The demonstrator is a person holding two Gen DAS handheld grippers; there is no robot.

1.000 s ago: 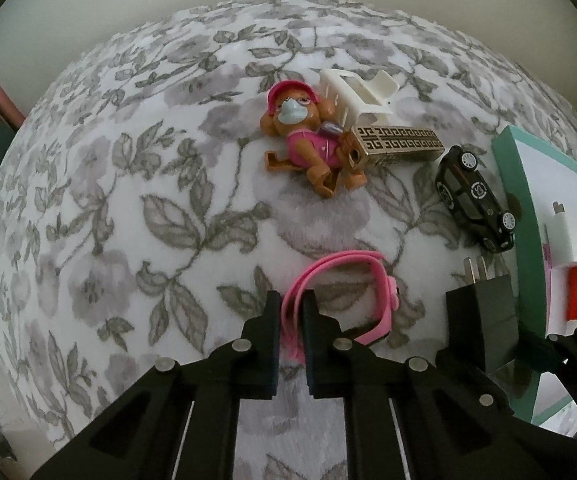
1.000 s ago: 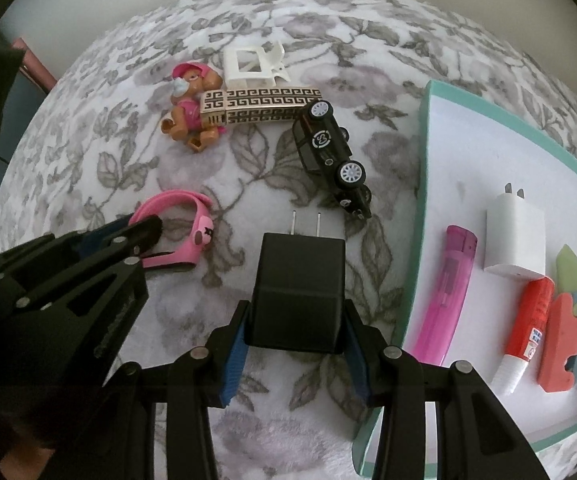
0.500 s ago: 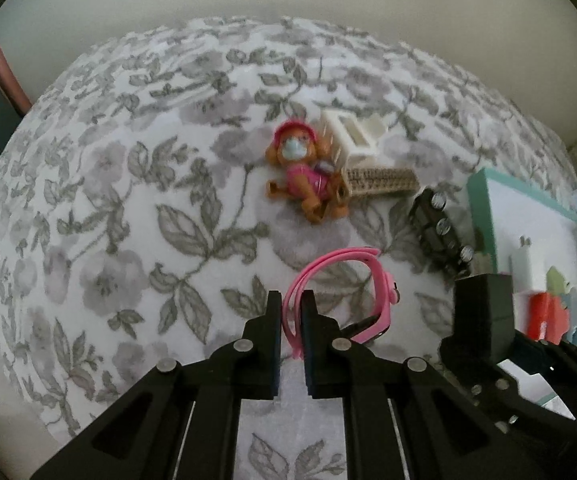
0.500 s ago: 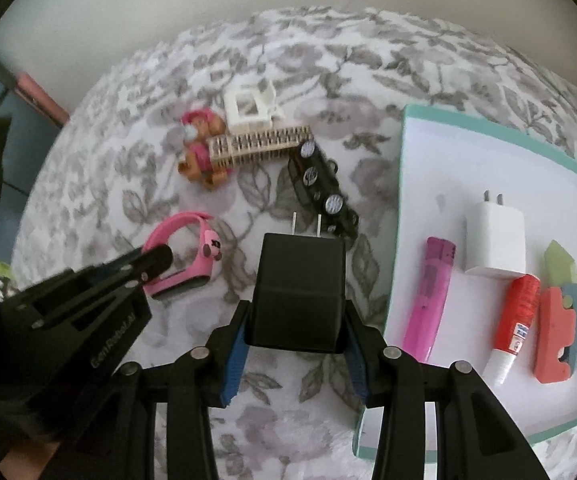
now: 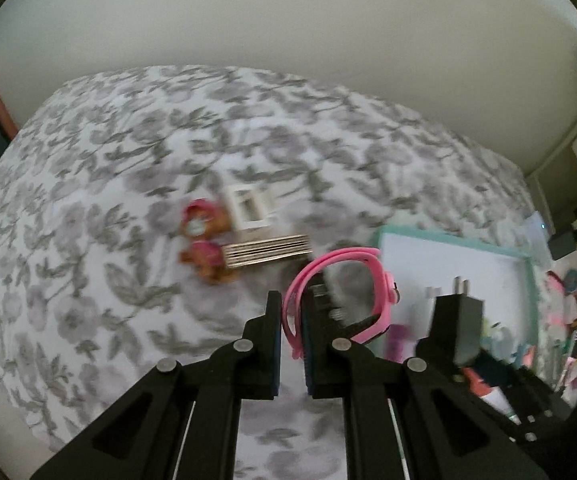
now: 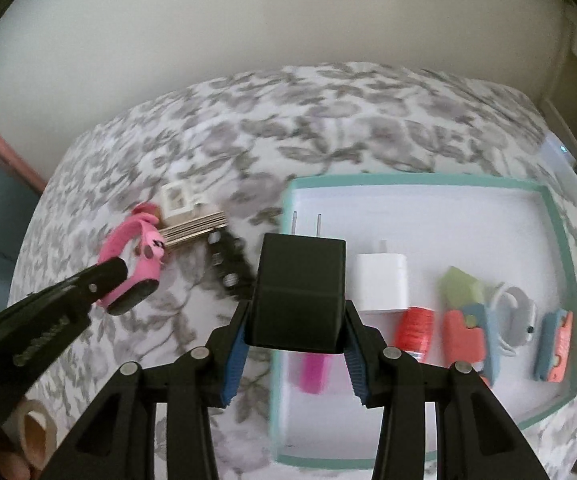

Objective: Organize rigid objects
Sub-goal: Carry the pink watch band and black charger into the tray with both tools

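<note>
My left gripper point(image 5: 290, 332) is shut on the strap of a pink watch point(image 5: 372, 280) and holds it in the air above the floral cloth; it also shows in the right wrist view point(image 6: 136, 268). My right gripper point(image 6: 294, 344) is shut on a black plug adapter point(image 6: 298, 284), raised over the left edge of the teal-rimmed white tray point(image 6: 560, 216). The adapter shows in the left wrist view point(image 5: 458, 328) too. In the tray lie a white charger point(image 6: 380, 284), a pink tube point(image 6: 314, 368), a red glue stick point(image 6: 412, 326) and several coloured pieces point(image 6: 468, 328).
On the cloth stay a toy dog point(image 5: 204, 240), a white frame piece point(image 5: 246, 208), a patterned gold box point(image 5: 268, 250) and a black toy car point(image 6: 230, 264). A tape roll point(image 6: 34, 436) sits bottom left in the right wrist view. A wall runs behind.
Both grippers have risen and swung right toward the tray, each carrying its object. The watch and adapter are lifted off the cloth.
</note>
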